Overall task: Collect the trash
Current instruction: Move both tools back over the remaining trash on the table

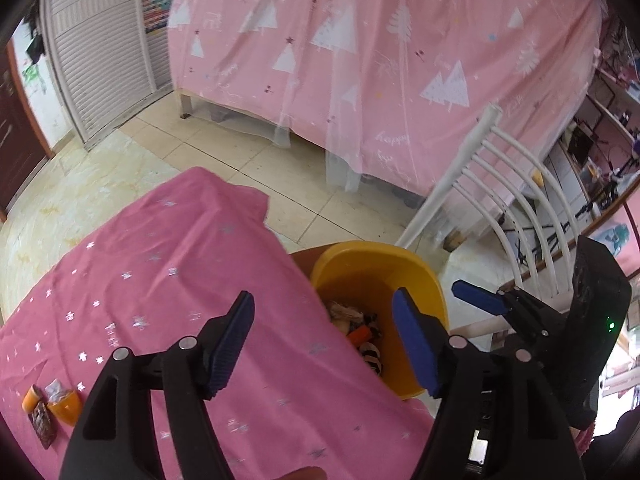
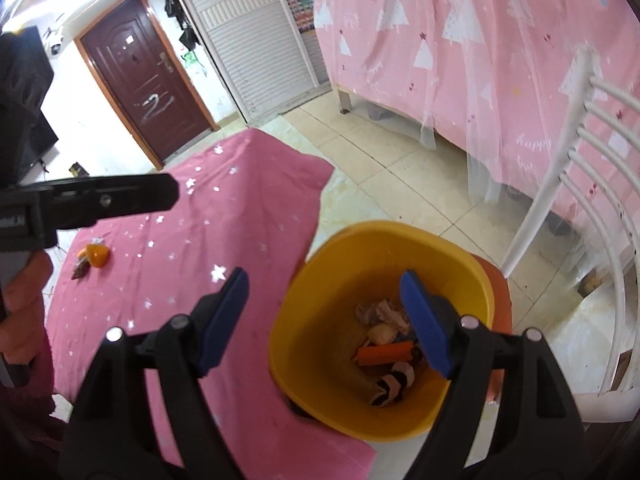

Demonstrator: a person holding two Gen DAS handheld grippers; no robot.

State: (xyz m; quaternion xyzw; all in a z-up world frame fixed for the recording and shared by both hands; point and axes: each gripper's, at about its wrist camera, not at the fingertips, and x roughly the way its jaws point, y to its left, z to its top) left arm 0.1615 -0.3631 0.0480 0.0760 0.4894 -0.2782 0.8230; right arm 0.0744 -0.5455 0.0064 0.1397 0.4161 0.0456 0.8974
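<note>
Yellow bin sat beside the pink cloth, scraps piled inside. White chair stood just behind it, bed sheet further back. Left gripper had its jaws apart over the cloth edge, holding nothing. Right gripper had its jaws apart above the bin, also empty, partly blocking the scraps. Leftover wrappers lay on the cloth near the left edge, small and hard to make out.
</note>
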